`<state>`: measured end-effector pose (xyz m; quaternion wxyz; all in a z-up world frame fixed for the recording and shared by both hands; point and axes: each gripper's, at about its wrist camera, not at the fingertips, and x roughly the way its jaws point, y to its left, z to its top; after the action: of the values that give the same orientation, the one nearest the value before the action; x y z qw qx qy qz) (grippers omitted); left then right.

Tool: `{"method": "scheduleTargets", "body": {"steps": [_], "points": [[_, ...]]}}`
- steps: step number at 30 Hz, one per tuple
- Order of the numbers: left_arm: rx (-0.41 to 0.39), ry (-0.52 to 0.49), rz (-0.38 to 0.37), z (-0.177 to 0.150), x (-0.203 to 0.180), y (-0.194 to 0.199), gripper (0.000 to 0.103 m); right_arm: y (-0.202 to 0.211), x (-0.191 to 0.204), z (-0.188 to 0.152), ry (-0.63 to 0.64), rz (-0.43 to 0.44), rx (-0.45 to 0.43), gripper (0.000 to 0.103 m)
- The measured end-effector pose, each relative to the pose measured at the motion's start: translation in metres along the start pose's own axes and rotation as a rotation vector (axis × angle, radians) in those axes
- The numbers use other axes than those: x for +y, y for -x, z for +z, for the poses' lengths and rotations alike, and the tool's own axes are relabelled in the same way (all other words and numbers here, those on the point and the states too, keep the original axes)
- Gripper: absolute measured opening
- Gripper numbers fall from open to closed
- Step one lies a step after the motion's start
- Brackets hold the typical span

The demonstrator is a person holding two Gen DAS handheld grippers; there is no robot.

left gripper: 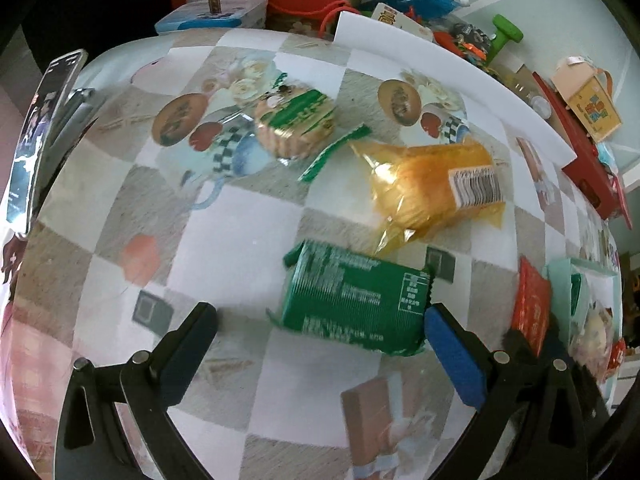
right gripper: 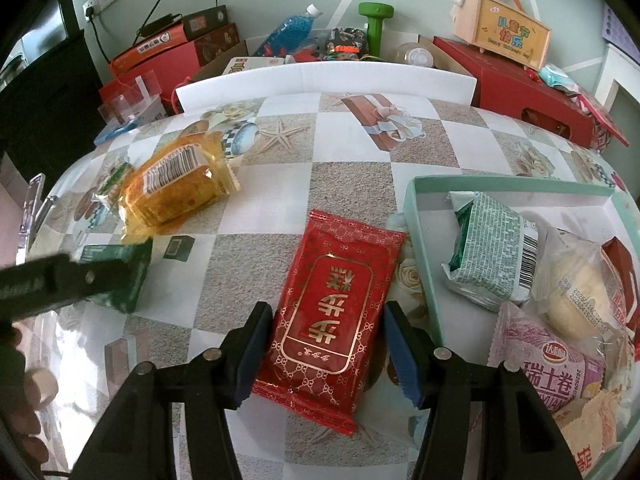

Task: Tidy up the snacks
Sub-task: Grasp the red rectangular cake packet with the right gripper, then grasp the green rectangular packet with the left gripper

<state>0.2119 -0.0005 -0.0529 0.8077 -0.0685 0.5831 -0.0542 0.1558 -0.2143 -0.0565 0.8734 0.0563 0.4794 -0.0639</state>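
Note:
My left gripper (left gripper: 320,322) is open, its right pad beside a dark green snack pack (left gripper: 354,306) lying on the checked tablecloth; the pack sits between the fingers, nearer the right one. A yellow cracker pack (left gripper: 434,186) and a round biscuit pack (left gripper: 296,120) lie beyond. My right gripper (right gripper: 328,322) is open, its fingers on either side of a red snack pack (right gripper: 334,312) flat on the table. A mint-green tray (right gripper: 420,236) to the right holds several snacks. The left gripper's finger (right gripper: 60,280) shows at the left over the green pack (right gripper: 120,276).
A white board (right gripper: 320,76) stands at the table's far edge, with red boxes (right gripper: 512,80), a blue bottle (right gripper: 288,32) and a green dumbbell (right gripper: 376,20) behind. A phone (left gripper: 44,128) stands at the table's left edge.

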Motion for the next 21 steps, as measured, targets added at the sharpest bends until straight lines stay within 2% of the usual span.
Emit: {"method": "scheduleTargets", "body": {"steps": [8, 13, 21], "points": [[-0.019, -0.044, 0.015, -0.01, 0.014, 0.001, 0.103, 0.0, 0.001, 0.0, 0.003, -0.005, 0.0, 0.06], [-0.07, -0.173, 0.076, -0.008, -0.006, 0.0, 0.103, 0.0, 0.001, 0.0, 0.004, -0.006, 0.0, 0.06], [-0.127, -0.324, 0.125, 0.004, -0.038, -0.007, 0.103, 0.0, 0.002, -0.001, 0.015, -0.014, 0.0, 0.06]]}}
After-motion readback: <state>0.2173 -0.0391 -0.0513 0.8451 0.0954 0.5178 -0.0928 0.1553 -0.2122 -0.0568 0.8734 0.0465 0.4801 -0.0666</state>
